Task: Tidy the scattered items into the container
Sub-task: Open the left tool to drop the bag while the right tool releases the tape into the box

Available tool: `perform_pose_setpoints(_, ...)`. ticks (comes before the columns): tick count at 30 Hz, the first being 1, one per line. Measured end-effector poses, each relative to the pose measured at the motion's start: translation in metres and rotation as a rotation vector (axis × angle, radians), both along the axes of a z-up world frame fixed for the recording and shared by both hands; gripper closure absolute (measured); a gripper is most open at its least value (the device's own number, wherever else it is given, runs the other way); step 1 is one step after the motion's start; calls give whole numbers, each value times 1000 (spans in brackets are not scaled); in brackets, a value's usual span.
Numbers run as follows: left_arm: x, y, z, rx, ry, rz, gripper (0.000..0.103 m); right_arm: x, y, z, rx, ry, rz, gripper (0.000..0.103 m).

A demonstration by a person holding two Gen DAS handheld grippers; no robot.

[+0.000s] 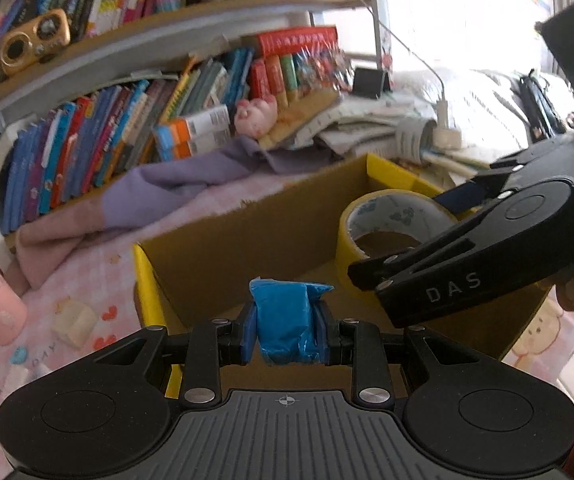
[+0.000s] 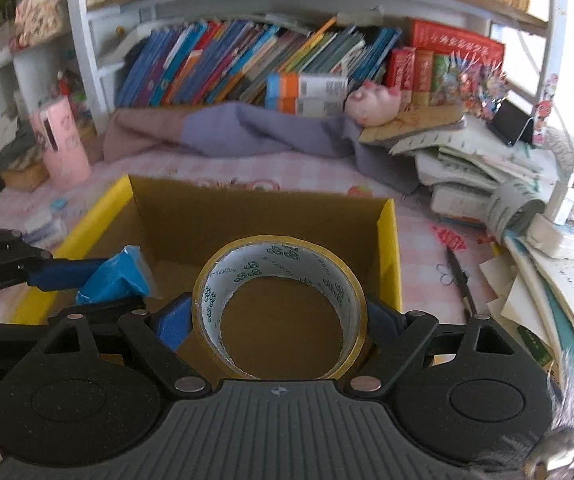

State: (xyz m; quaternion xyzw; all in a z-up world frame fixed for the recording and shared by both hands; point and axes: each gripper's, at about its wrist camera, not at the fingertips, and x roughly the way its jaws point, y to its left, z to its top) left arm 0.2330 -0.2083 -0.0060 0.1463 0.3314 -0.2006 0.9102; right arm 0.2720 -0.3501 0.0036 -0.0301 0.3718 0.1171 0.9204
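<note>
Your left tool (image 1: 286,330) squeezes a blue packet (image 1: 285,322) over the box (image 2: 263,216). Your right tool (image 2: 279,320), at 3 o'clock, grips the tape roll (image 2: 279,264).

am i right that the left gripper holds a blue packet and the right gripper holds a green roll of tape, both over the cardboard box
Not quite: the roll of tape in the right gripper is yellow, not green, as the right wrist view shows. The rest stands: the left gripper holds the blue packet, and both are over the cardboard box.
</note>
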Motion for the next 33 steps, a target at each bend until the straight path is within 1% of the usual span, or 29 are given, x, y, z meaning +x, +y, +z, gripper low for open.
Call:
perform_pose_setpoints(5, 3, -5, -14, 28, 47, -2, 75, 5, 8, -8, -51, 27, 70, 16)
perform_pose_setpoints(7, 4, -5, -19, 32, 71, 0, 75, 7, 11, -12, -57, 52, 94, 16)
perform_pose_setpoints(12, 7, -1, -24, -6, 119, 19, 75, 9, 16, -14, -90, 85, 137, 16)
perform_pose_setpoints(17, 6, -1, -24, -12, 123, 21, 75, 13, 17, -15, -104, 112, 154, 16)
perform_pose_setpoints(21, 6, -2, -23, -9, 123, 23, 75, 14, 17, -15, -105, 117, 156, 15)
perform_pose_setpoints(25, 4, -1, -21, 0, 117, 31, 71, 14, 17, -15, -101, 110, 156, 15)
perform_pose_setpoints(29, -1, 1, -16, 8, 98, 36, 67, 9, 14, -13, -73, 99, 133, 15)
perform_pose_setpoints(30, -3, 1, -14, 9, 90, 36, 64, 8, 13, -12, -64, 96, 128, 15)
perform_pose_setpoints(31, -5, 1, -12, 8, 81, 37, 52, 6, 12, -11, -58, 91, 122, 14)
perform_pose_setpoints(32, -6, 2, -10, 7, 69, 50, 42, 4, 11, -9, -52, 79, 117, 14)
perform_pose_setpoints(33, -8, 3, -7, 3, 56, 66, 28, 2, 10, -7, -47, 67, 112, 13)
